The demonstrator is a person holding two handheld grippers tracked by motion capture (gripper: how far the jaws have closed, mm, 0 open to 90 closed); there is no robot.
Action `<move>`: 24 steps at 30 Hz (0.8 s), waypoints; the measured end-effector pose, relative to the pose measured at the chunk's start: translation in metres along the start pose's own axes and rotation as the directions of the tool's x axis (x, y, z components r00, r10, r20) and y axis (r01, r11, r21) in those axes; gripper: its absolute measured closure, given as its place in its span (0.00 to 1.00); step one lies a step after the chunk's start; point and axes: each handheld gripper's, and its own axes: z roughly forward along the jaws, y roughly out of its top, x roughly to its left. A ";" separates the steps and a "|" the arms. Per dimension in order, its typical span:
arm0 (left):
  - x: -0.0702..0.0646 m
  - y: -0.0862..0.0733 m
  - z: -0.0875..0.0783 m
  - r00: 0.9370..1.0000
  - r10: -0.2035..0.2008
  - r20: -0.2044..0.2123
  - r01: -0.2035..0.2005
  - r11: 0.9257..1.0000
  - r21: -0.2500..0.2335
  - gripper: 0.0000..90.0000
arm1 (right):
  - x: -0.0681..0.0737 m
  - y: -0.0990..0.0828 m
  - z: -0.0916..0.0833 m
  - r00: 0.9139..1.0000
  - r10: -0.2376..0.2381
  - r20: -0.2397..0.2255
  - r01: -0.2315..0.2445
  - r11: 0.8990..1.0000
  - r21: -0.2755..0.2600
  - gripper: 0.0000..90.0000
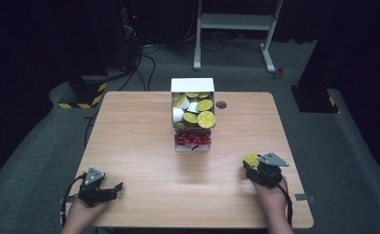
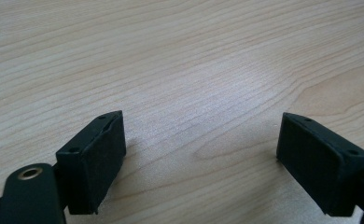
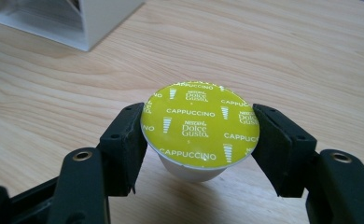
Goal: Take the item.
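A: Counter first, then the white box at the far edge, middle, full of pods. Where's ours?

B: Near-right corner. Right claw pinches the yellow-lidded capsule by its rim, lid up. Keep it level, squeeze steady; the rim grip looks shallow.

A: Left claw?

B: Spread, empty, near-left corner.

The one obstacle on the surface is the white box, heaped with capsules, at far centre. Bare wood runs wide to its left and right and across the whole near half. The left tool and the right tool stand well apart, open wood between them.
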 end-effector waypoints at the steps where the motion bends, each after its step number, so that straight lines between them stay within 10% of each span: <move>1: 0.000 0.000 0.000 1.000 0.001 -0.001 -0.001 1.000 0.001 0.18 | -0.002 -0.001 0.000 1.000 0.010 0.004 -0.010 1.000 0.004 0.42; 24: 0.000 0.000 0.000 1.000 0.000 -0.002 0.000 1.000 -0.001 0.18 | -0.031 -0.018 0.007 0.992 0.086 0.096 -0.092 0.994 0.060 0.41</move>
